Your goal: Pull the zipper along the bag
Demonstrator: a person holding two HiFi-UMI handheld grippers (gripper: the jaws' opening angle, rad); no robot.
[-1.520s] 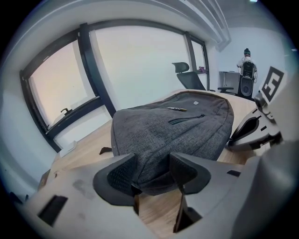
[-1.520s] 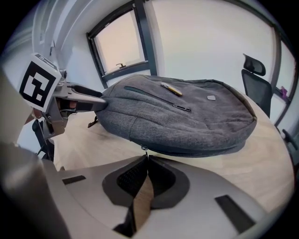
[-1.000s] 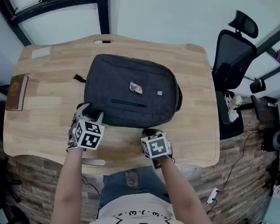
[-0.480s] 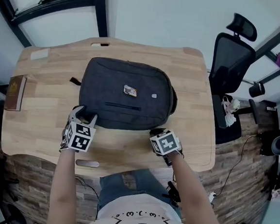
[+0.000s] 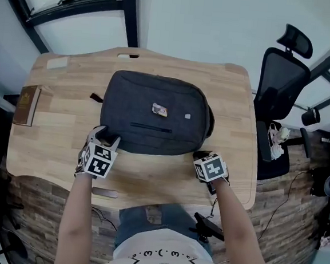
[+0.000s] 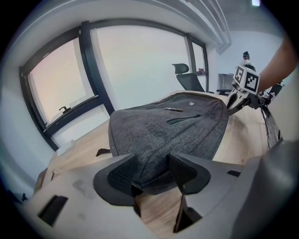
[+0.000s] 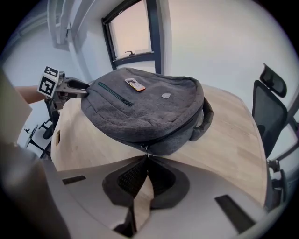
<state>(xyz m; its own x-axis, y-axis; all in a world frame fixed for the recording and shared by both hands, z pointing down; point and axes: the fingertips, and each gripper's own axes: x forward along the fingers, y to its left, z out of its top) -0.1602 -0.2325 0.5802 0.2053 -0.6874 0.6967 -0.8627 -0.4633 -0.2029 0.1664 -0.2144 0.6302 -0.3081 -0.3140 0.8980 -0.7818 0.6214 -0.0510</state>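
A dark grey backpack (image 5: 155, 113) lies flat on the wooden table (image 5: 236, 106). My left gripper (image 5: 105, 137) clamps the bag's near left corner; in the left gripper view the fabric (image 6: 154, 140) fills the gap between the pads of this gripper (image 6: 152, 172). My right gripper (image 5: 201, 156) sits at the bag's near right corner. In the right gripper view it (image 7: 145, 159) is pinched shut on the small metal zipper pull (image 7: 146, 150) of the main zipper, which runs along the bag's side seam. The carry handle (image 7: 205, 116) hangs at the bag's right end.
A brown book (image 5: 28, 105) lies at the table's left edge and a white card (image 5: 57, 63) at the far left corner. A small flat object (image 5: 105, 192) rests by the front edge. A black office chair (image 5: 281, 81) stands to the right of the table.
My right gripper has travelled to the right along the bag's near edge, from under its middle to its right corner, still pinched shut. The left gripper has stayed on its corner.
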